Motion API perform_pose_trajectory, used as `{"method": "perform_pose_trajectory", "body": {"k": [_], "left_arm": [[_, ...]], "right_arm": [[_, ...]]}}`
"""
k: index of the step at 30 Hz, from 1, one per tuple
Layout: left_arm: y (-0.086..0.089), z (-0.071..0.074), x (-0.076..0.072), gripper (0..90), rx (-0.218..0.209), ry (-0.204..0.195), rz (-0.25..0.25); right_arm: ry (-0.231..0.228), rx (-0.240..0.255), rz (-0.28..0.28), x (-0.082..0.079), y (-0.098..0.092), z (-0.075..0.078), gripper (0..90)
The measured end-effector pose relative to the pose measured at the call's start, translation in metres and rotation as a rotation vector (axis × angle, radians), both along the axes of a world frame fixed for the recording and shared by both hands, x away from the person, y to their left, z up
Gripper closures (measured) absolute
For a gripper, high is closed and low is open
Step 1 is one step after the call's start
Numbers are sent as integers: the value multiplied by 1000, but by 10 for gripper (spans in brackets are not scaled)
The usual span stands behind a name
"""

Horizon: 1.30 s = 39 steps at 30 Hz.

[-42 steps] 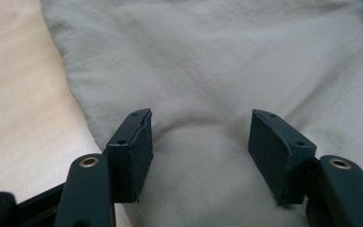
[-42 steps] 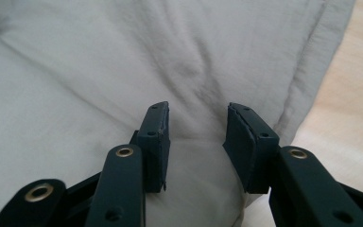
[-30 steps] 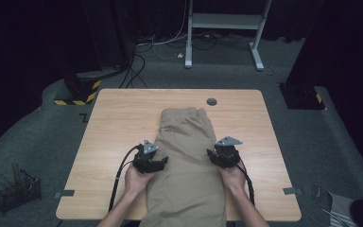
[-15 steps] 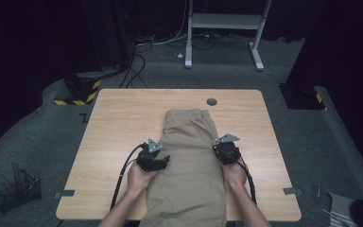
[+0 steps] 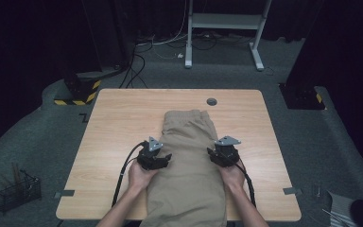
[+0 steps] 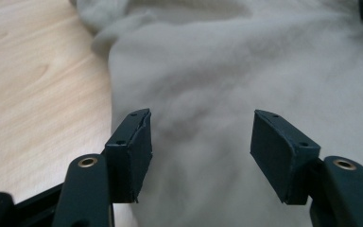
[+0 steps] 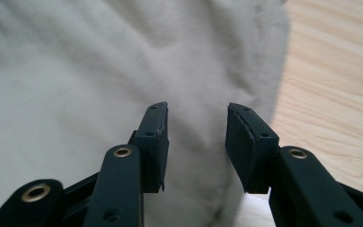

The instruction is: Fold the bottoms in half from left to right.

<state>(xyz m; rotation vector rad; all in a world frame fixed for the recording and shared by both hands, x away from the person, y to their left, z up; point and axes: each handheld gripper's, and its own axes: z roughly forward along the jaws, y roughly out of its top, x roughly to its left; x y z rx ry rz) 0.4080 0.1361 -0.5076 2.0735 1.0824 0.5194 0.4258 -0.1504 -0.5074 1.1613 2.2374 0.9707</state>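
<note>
Folded khaki trousers (image 5: pixel 189 161) lie lengthwise down the middle of the wooden table (image 5: pixel 113 118), hanging over its near edge. My left gripper (image 5: pixel 163 158) rests at the cloth's left edge, open, its jaws spread wide over the fabric (image 6: pixel 217 85). My right gripper (image 5: pixel 211 155) sits at the cloth's right edge, open with a narrower gap, its jaws just above the fabric (image 7: pixel 75 71) near its border with the bare wood. Nothing is pinched between either pair of jaws.
A round cable hole (image 5: pixel 211 101) sits near the table's far edge. A wire basket (image 5: pixel 16 193) stands on the floor at the left. A white frame (image 5: pixel 227 23) and cables (image 5: pixel 142 56) lie beyond the table. Bare wood flanks the trousers.
Both grippers have shifted slightly toward me along the trousers' edges. The cloth has not visibly moved.
</note>
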Motion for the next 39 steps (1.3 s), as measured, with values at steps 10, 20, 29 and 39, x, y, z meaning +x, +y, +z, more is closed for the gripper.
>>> {"method": "perform_pose_trajectory", "body": {"k": [10,20,29,39], "left_arm": [[2,-16,-26,384,-5,33,-9],[12,0,-36,401,-50,1,2],[6,-10,-2,404,-7,79,27],[5,-12,-31,424,10,67,2]], "right_arm": [[77,13,41,-22,-1,-10,569],[20,25,69,-48,-4,0,557],[57,73,-43,9,-4,3,577],[58,12,24,-11,-2,-11,846]]}}
